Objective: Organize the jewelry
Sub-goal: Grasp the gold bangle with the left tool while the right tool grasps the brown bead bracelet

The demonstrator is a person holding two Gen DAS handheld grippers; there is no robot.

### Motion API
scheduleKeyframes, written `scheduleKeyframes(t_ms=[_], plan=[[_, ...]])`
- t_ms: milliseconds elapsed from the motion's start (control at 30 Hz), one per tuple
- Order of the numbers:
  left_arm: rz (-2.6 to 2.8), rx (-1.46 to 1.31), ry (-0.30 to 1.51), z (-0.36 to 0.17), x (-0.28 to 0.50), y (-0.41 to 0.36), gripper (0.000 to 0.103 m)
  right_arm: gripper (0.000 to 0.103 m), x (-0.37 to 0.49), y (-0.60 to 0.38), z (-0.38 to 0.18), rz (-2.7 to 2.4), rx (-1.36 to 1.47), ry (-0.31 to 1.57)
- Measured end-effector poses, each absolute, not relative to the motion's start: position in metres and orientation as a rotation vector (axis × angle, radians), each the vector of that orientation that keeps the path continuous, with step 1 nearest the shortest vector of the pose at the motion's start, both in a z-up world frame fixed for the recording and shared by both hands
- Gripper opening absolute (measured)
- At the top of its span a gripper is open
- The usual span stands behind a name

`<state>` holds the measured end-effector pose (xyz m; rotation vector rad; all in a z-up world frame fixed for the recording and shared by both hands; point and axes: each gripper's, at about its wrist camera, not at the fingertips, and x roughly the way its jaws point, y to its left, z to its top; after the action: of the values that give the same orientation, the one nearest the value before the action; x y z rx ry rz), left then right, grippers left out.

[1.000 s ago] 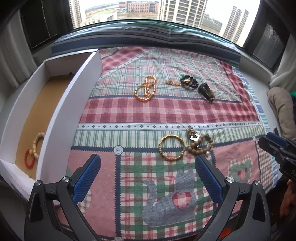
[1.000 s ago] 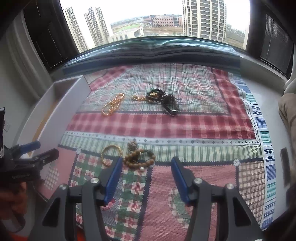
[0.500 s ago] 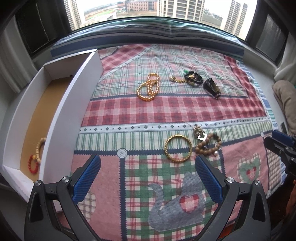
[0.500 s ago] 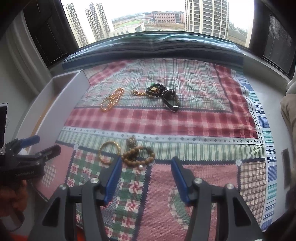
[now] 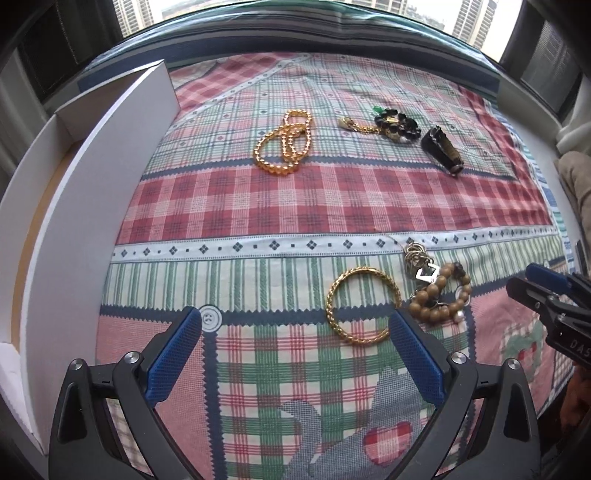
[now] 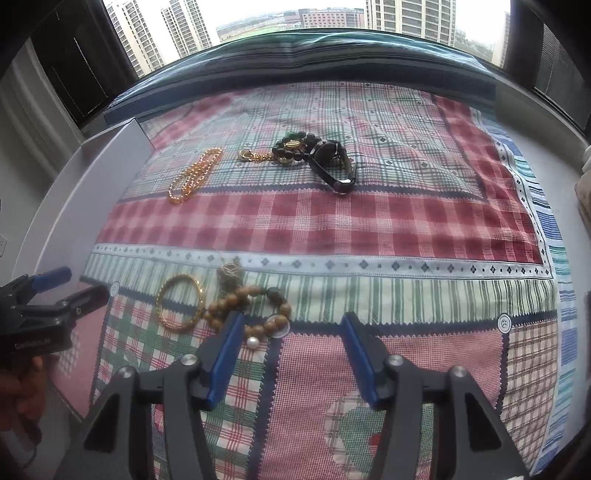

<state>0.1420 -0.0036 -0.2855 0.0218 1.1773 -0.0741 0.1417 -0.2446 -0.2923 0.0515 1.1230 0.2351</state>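
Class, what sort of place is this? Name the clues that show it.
Probably a high-rise flat's window seat: tower blocks outside the window, a patchwork cloth spread below it, jewellery such as a gold bangle lying on it.

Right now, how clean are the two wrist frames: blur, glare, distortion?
Left wrist: strong fisheye bowing at the edges, the white box wall curves; flat daylight, blown-out window at the top, gold bangle sharp. Right wrist: same barrel warp, sky overexposed, wooden bead bracelet slightly soft, the quilt evenly lit with no hard shadows.
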Motion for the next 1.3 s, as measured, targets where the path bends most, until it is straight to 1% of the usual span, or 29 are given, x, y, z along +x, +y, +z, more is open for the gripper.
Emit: scheduleKeyframes(t_ms=[67, 200, 267, 300, 367, 467, 500, 533, 567, 633, 667, 700, 767, 1000, 1300], plan=[[-0.070, 0.048, 1.188, -0.300, 0.148, -0.009, 0.100, 0.056, 0.151, -0.243, -0.312, 0.244, 0.048, 1.155], [-0.066, 0.076, 1.224, -0.324, 0.159, -0.012, 0.088, 0.055, 0.166, -0.236, -0.336, 0.288, 0.057, 1.191], [-0.056, 0.089, 1.232, -0.333, 0.160, -0.012, 0.085, 0.048, 0.171, -0.229, -0.345, 0.310, 0.038, 1.207], [-0.054, 0.096, 1.236, -0.336, 0.160, -0.012, 0.083, 0.047, 0.172, -0.225, -0.349, 0.319, 0.019, 1.215], [-0.051, 0.109, 1.239, -0.342, 0.158, -0.013, 0.082, 0.040, 0.174, -0.215, -0.357, 0.334, -0.034, 1.226], [-0.053, 0.098, 1.215, -0.342, 0.156, -0.012, 0.082, 0.039, 0.172, -0.202, -0.358, 0.335, -0.126, 1.192], [-0.055, 0.089, 1.215, -0.342, 0.156, -0.012, 0.079, 0.038, 0.173, -0.200, -0.359, 0.329, -0.134, 1.190], [-0.063, 0.076, 1.215, -0.342, 0.155, -0.012, 0.076, 0.034, 0.174, -0.199, -0.358, 0.319, -0.139, 1.188], [-0.076, 0.063, 1.210, -0.340, 0.151, -0.011, 0.067, 0.024, 0.174, -0.199, -0.358, 0.302, -0.154, 1.185], [-0.106, 0.076, 1.196, -0.338, 0.148, -0.019, 0.049, 0.015, 0.174, -0.200, -0.359, 0.279, -0.171, 1.179], [-0.131, 0.091, 1.189, -0.337, 0.147, -0.024, 0.023, 0.011, 0.174, -0.202, -0.358, 0.273, -0.171, 1.180], [-0.157, 0.114, 1.191, -0.336, 0.146, -0.031, 0.005, 0.011, 0.174, -0.203, -0.358, 0.273, -0.165, 1.186], [-0.175, 0.130, 1.194, -0.335, 0.145, -0.037, 0.003, 0.011, 0.175, -0.206, -0.358, 0.271, -0.139, 1.205], [-0.186, 0.015, 1.220, -0.323, 0.140, -0.017, 0.003, 0.011, 0.171, -0.230, -0.338, 0.255, 0.018, 1.206], [-0.174, -0.037, 1.195, -0.275, 0.123, 0.007, 0.003, 0.011, 0.153, -0.240, -0.300, 0.269, 0.077, 1.174]])
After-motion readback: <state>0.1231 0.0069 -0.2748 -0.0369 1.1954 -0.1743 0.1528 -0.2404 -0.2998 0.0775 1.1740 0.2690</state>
